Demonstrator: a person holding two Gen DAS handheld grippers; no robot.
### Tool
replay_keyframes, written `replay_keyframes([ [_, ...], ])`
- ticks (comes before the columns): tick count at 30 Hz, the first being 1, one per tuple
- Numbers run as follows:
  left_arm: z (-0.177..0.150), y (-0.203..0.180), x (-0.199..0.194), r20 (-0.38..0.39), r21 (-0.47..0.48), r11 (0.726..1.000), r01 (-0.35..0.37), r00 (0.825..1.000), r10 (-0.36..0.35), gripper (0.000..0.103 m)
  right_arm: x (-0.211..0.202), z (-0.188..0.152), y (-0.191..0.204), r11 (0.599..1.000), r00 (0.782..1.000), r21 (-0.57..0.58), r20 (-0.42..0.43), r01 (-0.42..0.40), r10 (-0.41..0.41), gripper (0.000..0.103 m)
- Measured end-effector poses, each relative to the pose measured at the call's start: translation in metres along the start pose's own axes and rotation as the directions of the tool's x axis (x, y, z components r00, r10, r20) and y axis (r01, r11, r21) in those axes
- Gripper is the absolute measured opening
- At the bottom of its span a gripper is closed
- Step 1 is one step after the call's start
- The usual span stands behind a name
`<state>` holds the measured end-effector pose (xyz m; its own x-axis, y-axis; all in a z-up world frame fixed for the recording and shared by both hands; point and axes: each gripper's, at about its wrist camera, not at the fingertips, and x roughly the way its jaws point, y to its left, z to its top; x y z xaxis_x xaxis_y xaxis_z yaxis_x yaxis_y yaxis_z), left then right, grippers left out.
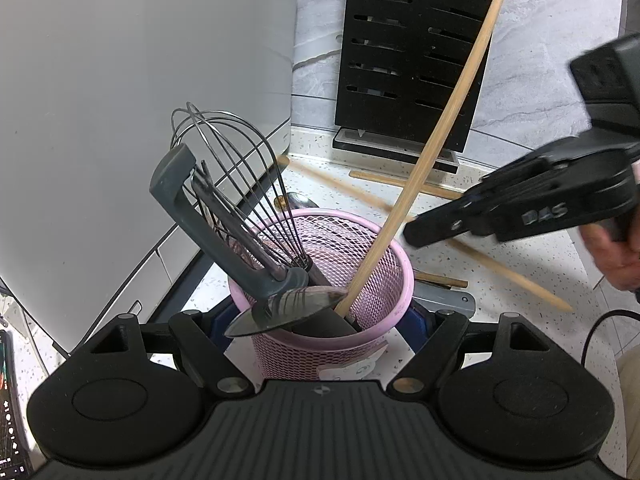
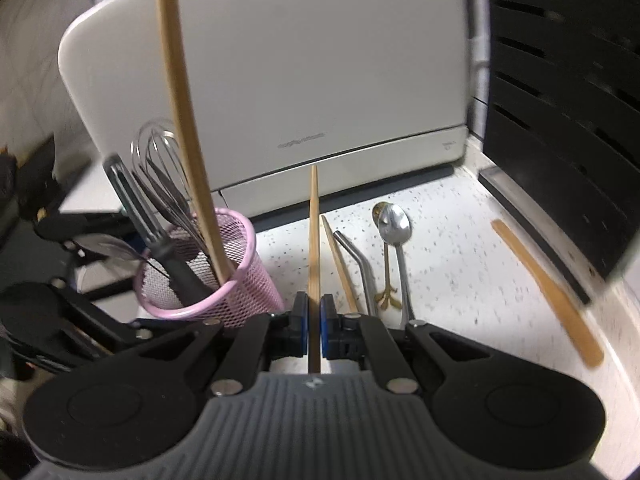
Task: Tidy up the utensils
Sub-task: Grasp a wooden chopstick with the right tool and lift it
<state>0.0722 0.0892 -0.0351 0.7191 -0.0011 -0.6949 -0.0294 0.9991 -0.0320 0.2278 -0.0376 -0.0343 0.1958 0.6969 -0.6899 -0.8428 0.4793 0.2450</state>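
My left gripper point(image 1: 324, 330) is shut on the pink mesh cup point(image 1: 340, 248), its blue pads against both sides. A wire whisk point(image 1: 240, 184), a grey-handled tool point(image 1: 180, 200), a spoon point(image 1: 296, 304) and a long wooden stick point(image 1: 440, 128) stand in the cup. My right gripper point(image 2: 314, 320) is shut on a wooden chopstick point(image 2: 314, 236) that points forward, just right of the pink cup point(image 2: 240, 304). In the left wrist view the right gripper point(image 1: 412, 236) hovers right of the cup's rim, with the chopstick point(image 1: 520, 280) blurred.
On the speckled counter lie another chopstick point(image 2: 340, 264), a bent metal straw point(image 2: 360, 264), a silver spoon point(image 2: 394, 220), a gold utensil point(image 2: 386, 280) and a flat wooden stick point(image 2: 548, 292). A white appliance point(image 2: 280, 80) stands behind; a black slotted rack point(image 2: 560, 120) at right.
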Motion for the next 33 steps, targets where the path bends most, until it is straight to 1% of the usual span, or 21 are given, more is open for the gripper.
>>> replay_keyframes([
  [2,0.0,0.0,0.0,0.001,-0.001,1.0,-0.001,1.0,0.001,0.092,-0.014,-0.005,0.0,0.999,0.998,0.035,0.057,0.0,-0.002,0.002],
  [4,0.0,-0.001,0.0,0.001,-0.003,1.0,-0.003,1.0,0.003,0.092,-0.027,-0.012,-0.001,0.996,0.991,0.09,0.132,0.018,-0.03,0.002],
  [6,0.0,-0.001,0.0,0.001,-0.003,1.0,-0.003,1.0,0.003,0.092,-0.038,-0.02,-0.004,0.984,0.976,0.179,0.212,0.015,-0.053,0.002],
  [8,0.0,-0.001,0.0,0.001,-0.004,1.0,-0.002,1.0,0.002,0.092,-0.048,-0.029,-0.006,0.961,0.954,0.277,0.287,0.005,-0.088,0.002],
  [10,-0.001,-0.001,-0.001,0.002,-0.005,1.0,-0.003,1.0,0.003,0.092,-0.057,-0.037,-0.005,0.938,0.921,0.345,0.367,-0.007,-0.128,0.002],
  [11,-0.001,-0.001,-0.001,0.002,-0.004,1.0,-0.002,1.0,0.002,0.092,-0.061,-0.041,-0.004,0.925,0.902,0.379,0.405,-0.014,-0.152,0.002],
  [13,0.0,0.0,0.0,0.002,-0.006,1.0,-0.001,1.0,0.001,0.092,-0.066,-0.047,-0.004,0.895,0.864,0.444,0.468,-0.05,-0.184,0.002],
  [14,-0.001,0.0,0.0,0.002,-0.006,1.0,-0.001,1.0,0.001,0.092,-0.066,-0.05,-0.004,0.875,0.84,0.477,0.504,-0.078,-0.199,0.002],
  [16,0.0,0.0,0.0,0.002,-0.005,1.0,-0.001,1.0,0.001,0.092,-0.064,-0.054,-0.001,0.851,0.798,0.515,0.552,-0.097,-0.243,0.002],
  [19,0.0,0.0,0.0,0.002,-0.006,1.0,0.001,1.0,-0.001,0.092,-0.069,-0.055,0.003,0.829,0.733,0.552,0.599,-0.085,-0.324,0.002],
  [20,0.0,0.001,0.0,0.001,-0.006,1.0,0.002,1.0,-0.002,0.092,-0.068,-0.054,0.005,0.826,0.715,0.556,0.613,-0.087,-0.337,0.002],
  [25,-0.001,0.002,0.0,0.005,-0.008,1.0,0.005,1.0,-0.005,0.092,-0.061,-0.052,0.018,0.82,0.641,0.564,0.665,-0.094,-0.384,0.002],
  [27,-0.001,0.002,0.0,0.007,-0.01,1.0,0.007,1.0,-0.007,0.092,-0.057,-0.053,0.019,0.806,0.621,0.58,0.676,-0.116,-0.397,0.002],
  [28,-0.001,0.002,0.0,0.007,-0.01,1.0,0.008,1.0,-0.008,0.092,-0.055,-0.054,0.018,0.798,0.615,0.587,0.682,-0.136,-0.396,0.002],
  [30,-0.001,0.003,0.0,0.005,-0.009,1.0,0.009,1.0,-0.009,0.092,-0.05,-0.053,0.018,0.787,0.612,0.594,0.688,-0.166,-0.391,0.002],
  [32,-0.001,0.003,0.0,0.005,-0.008,1.0,0.01,1.0,-0.01,0.092,-0.046,-0.051,0.02,0.791,0.607,0.583,0.7,-0.183,-0.376,0.002],
  [33,-0.001,0.003,0.0,0.005,-0.008,1.0,0.011,1.0,-0.011,0.092,-0.044,-0.051,0.021,0.792,0.602,0.581,0.706,-0.19,-0.374,0.002],
])
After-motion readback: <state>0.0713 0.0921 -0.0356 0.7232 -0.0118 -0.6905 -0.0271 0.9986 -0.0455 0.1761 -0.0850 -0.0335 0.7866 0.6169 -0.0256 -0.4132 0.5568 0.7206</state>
